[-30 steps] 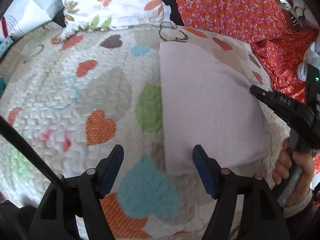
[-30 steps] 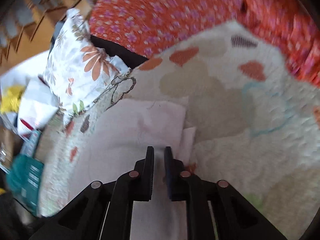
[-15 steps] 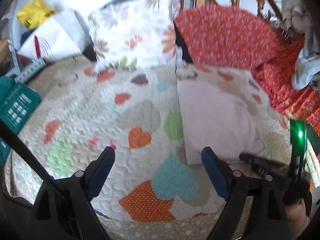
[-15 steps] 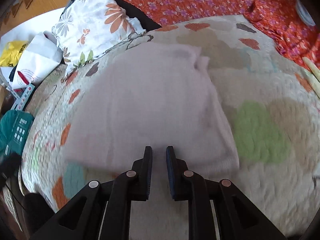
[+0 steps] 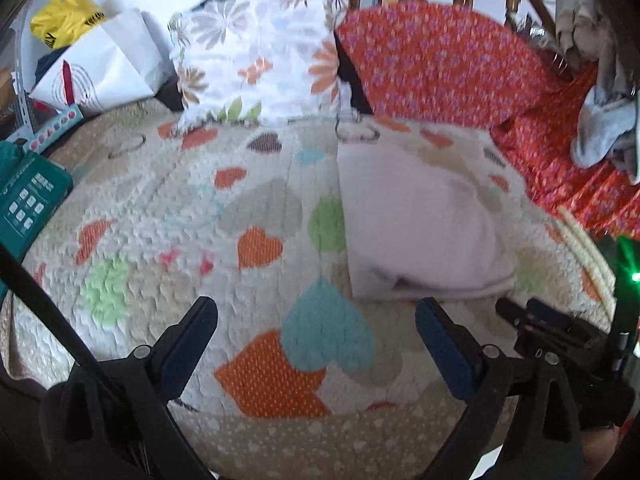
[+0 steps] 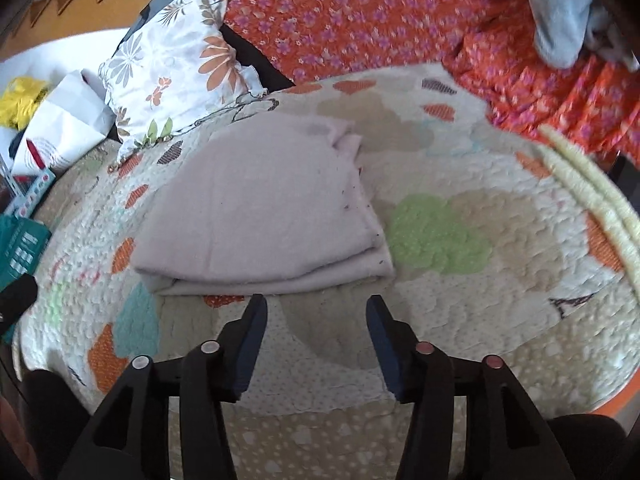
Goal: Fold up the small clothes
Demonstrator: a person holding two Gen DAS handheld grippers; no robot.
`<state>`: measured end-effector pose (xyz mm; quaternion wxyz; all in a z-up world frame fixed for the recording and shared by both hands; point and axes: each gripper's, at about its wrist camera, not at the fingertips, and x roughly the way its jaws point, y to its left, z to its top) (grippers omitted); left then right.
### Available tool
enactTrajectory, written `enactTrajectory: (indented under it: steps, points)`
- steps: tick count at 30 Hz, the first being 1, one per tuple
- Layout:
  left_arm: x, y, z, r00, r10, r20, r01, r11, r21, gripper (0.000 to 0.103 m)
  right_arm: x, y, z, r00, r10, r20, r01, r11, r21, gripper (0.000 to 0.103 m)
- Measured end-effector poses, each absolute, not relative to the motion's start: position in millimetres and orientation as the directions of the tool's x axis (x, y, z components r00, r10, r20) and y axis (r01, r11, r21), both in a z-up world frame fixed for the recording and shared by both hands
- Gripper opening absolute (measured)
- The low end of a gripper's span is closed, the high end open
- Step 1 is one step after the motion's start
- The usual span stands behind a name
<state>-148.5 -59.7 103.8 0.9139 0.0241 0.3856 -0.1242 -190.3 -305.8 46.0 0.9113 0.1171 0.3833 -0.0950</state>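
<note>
A pale pink cloth [image 6: 264, 216] lies folded in layers on the heart-patterned quilt [image 6: 440, 320]. It also shows in the left wrist view [image 5: 416, 220], to the right of centre. My right gripper [image 6: 316, 320] is open and empty, just in front of the cloth's near folded edge, not touching it. My left gripper [image 5: 316, 340] is open and empty, held back over the quilt [image 5: 160, 220], left of the cloth. The right gripper also shows in the left wrist view [image 5: 520, 316] at the lower right.
A floral pillow [image 5: 256, 56] and an orange flowered cover [image 5: 440, 64] lie at the back. A grey garment [image 6: 560, 20] lies at the far right. A teal box [image 5: 28, 200], a white bag [image 5: 100, 68] and a yellow bag [image 5: 64, 16] sit at the left. A cream cord [image 6: 592, 192] crosses the right.
My right gripper was shut over the cloth; it has drawn back and opened. My left gripper has pulled back and lifted, so more of the bed shows.
</note>
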Motion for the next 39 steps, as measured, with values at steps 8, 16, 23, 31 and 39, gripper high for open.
enactTrajectory:
  steps: [8, 16, 23, 31, 39]
  points:
    - [-144.2, -73.9, 77.5, 0.592, -0.184, -0.784, 0.263, 0.964, -0.028, 0.099, -188.7, -294.6, 43.8, 0.680, -0.168, -0.714, 0.265, 0.964, 0.027, 0.068]
    - [-139.0, -81.9, 58.7, 0.541, -0.163, -0.825, 0.266, 0.964, -0.017, 0.099, -185.4, -293.3, 39.9, 0.666, -0.255, -0.701, 0.300, 0.952, -0.062, 0.074]
    - [-133.4, -82.4, 49.5, 0.506, -0.158, -0.848, 0.258, 0.966, -0.026, 0.099, -180.1, -296.3, 31.0, 0.638, -0.252, -0.728, 0.302, 0.951, -0.065, 0.076]
    - [-130.3, -81.3, 43.8, 0.491, -0.155, -0.857, 0.251, 0.967, -0.031, 0.099, -176.1, -297.3, 22.5, 0.616, -0.243, -0.749, 0.300, 0.952, -0.062, 0.077]
    - [-120.9, -76.9, 43.5, 0.474, -0.204, -0.857, 0.238, 0.966, -0.098, 0.099, -179.5, -292.6, 37.5, 0.651, -0.248, -0.717, 0.303, 0.951, -0.054, 0.078]
